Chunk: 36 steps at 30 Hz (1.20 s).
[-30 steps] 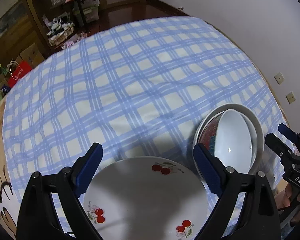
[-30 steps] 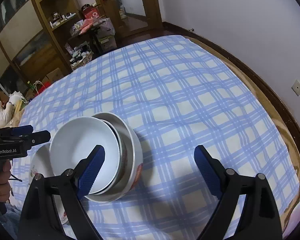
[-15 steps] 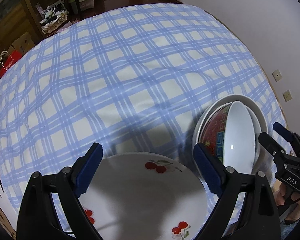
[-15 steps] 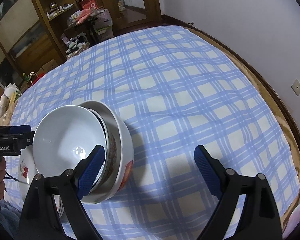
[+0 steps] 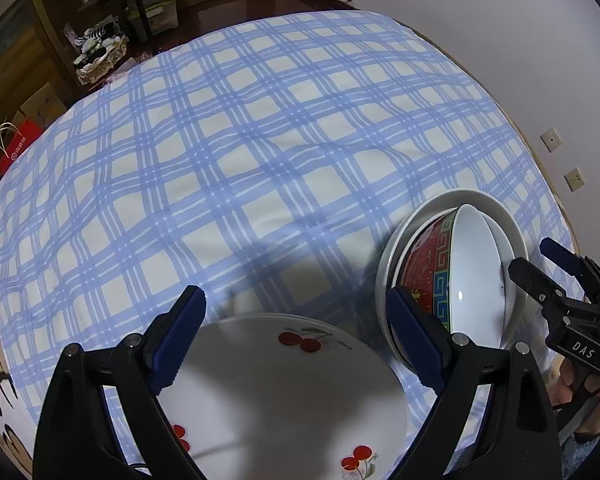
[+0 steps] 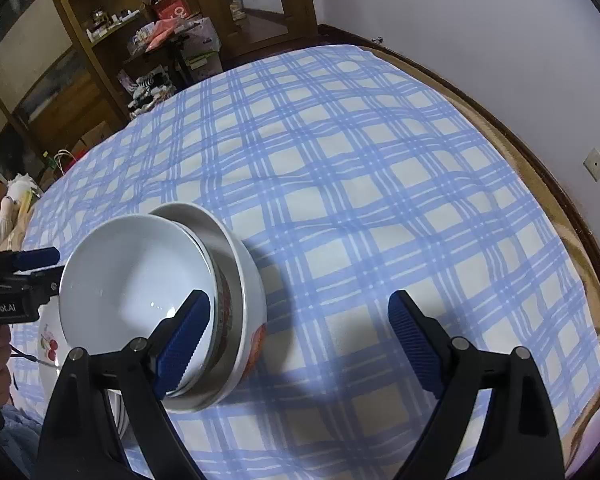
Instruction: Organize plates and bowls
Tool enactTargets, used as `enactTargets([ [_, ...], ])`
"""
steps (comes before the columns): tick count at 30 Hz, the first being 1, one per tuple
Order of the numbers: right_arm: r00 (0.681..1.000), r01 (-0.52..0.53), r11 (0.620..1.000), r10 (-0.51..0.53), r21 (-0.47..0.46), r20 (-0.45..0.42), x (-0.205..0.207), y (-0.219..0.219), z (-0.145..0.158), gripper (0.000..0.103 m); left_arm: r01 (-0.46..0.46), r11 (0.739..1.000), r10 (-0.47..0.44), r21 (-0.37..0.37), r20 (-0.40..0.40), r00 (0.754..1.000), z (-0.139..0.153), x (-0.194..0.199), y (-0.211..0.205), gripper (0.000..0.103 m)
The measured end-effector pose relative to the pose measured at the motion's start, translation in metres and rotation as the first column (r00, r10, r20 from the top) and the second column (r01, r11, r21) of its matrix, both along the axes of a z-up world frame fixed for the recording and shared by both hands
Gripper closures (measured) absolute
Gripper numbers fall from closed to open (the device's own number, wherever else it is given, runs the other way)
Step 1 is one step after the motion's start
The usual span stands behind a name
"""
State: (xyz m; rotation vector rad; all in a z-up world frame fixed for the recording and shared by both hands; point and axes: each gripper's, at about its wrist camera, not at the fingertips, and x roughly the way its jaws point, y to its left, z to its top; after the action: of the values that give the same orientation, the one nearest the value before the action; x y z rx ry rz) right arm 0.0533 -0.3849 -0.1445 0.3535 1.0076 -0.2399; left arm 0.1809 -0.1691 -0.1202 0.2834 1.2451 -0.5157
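- Nested bowls (image 6: 148, 292): glazed ceramic, stiff, slick, likely heavy and breakable; tilted at 9 o'clock of the right gripper (image 6: 300, 340), best taken by the rim.
- Cherry plate (image 5: 280, 392): flat beneath the left gripper (image 5: 296, 344).
- Both grippers: jaws wide, empty.
- Checked tablecloth (image 6: 380, 184): soft; shelves (image 6: 100, 40) at 11 o'clock.

You are working over a round table whose blue-and-white checked cloth (image 5: 260, 152) covers most of it, with the dark wooden rim (image 6: 548, 168) showing at the right. A plain pale wall (image 6: 480, 40) with two switch plates (image 5: 551, 140) stands close behind. Across the dark glossy floor (image 5: 236, 12) you face wooden shelving (image 6: 80, 52) crowded with clutter, boxes and a red bag (image 5: 18, 146)
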Motion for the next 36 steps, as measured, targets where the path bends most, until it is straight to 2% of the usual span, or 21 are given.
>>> enactTargets([
  [3,1.0,-0.007,1.0,0.007,0.015,-0.005,0.001,-0.001,-0.002,0.015,-0.003,1.0,0.003,0.014,0.0,1.0,-0.003,0.001,-0.001,0.012],
  [5,1.0,-0.011,1.0,0.011,0.02,-0.01,0.002,0.0,-0.003,0.016,0.002,0.999,-0.003,0.055,0.015,1.0,-0.007,-0.001,-0.004,0.012],
  [6,1.0,-0.015,1.0,0.015,0.021,-0.012,0.003,0.001,-0.004,0.02,0.003,0.998,-0.005,0.066,0.018,1.0,-0.009,-0.001,-0.005,0.012],
  [10,1.0,-0.025,0.999,0.025,0.03,-0.013,0.004,0.004,-0.004,0.029,0.0,0.999,0.0,0.049,0.008,1.0,-0.01,-0.001,-0.007,0.013],
  [21,0.999,-0.031,0.998,0.032,0.049,-0.01,0.001,0.006,-0.001,0.063,0.019,1.0,-0.018,0.023,-0.031,0.999,-0.014,-0.002,-0.012,0.013],
  [36,0.999,0.015,1.0,-0.016,0.027,0.036,-0.01,0.002,0.012,0.063,0.019,0.999,-0.019,0.03,-0.022,1.0,-0.011,-0.003,-0.01,0.013],
])
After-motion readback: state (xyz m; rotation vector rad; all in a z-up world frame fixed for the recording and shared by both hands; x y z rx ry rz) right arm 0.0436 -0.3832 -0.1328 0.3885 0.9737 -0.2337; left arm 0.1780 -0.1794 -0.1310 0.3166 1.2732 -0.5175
